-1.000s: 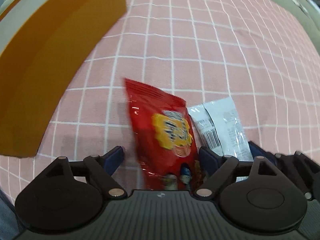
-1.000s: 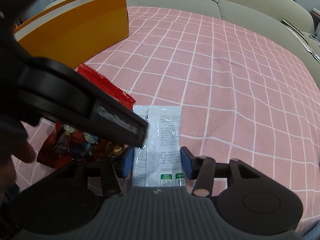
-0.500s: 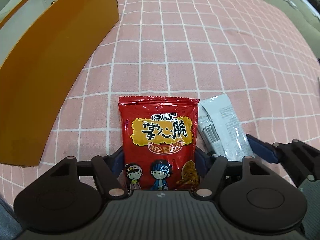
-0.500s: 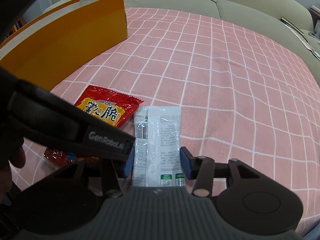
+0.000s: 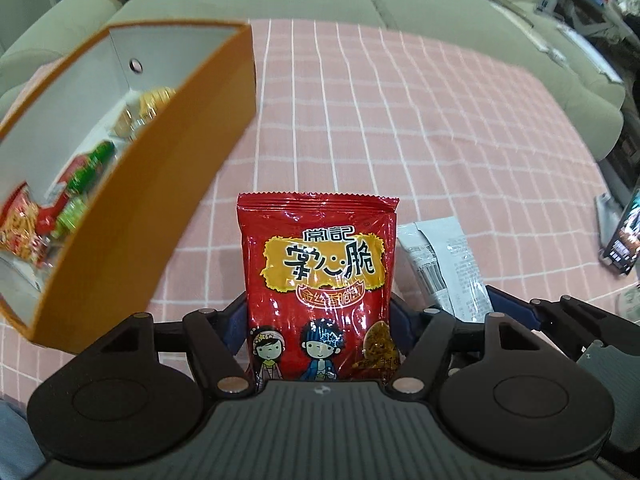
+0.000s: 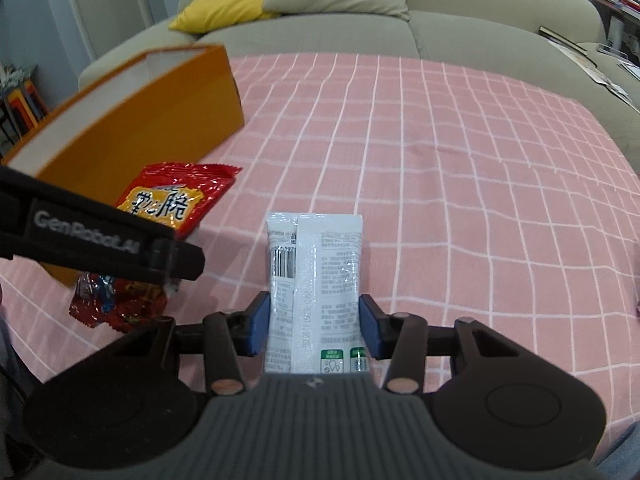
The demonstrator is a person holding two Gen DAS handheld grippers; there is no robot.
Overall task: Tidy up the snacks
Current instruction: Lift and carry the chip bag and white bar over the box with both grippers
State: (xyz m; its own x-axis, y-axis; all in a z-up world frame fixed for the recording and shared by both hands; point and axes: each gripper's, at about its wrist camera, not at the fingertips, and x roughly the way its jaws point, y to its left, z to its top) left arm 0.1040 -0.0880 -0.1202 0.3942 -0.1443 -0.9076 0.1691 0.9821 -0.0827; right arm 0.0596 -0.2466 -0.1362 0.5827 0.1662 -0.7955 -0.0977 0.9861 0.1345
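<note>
Left tongs (image 5: pixel 318 320) gripping red "掌心脆" packet (image 5: pixel 320 264); right tongs (image 6: pixel 314 326) clamping white sachet (image 6: pixel 316 276).

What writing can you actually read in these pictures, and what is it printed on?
"常記" and "掌心脆": on the red snack bag held in the left gripper.
"GenRobot.AI": on the left gripper's side, seen from the right wrist view.
White packet in the right gripper: barcode and fine print, too small to read.
Snacks in the orange box: too blurred to read.
</note>
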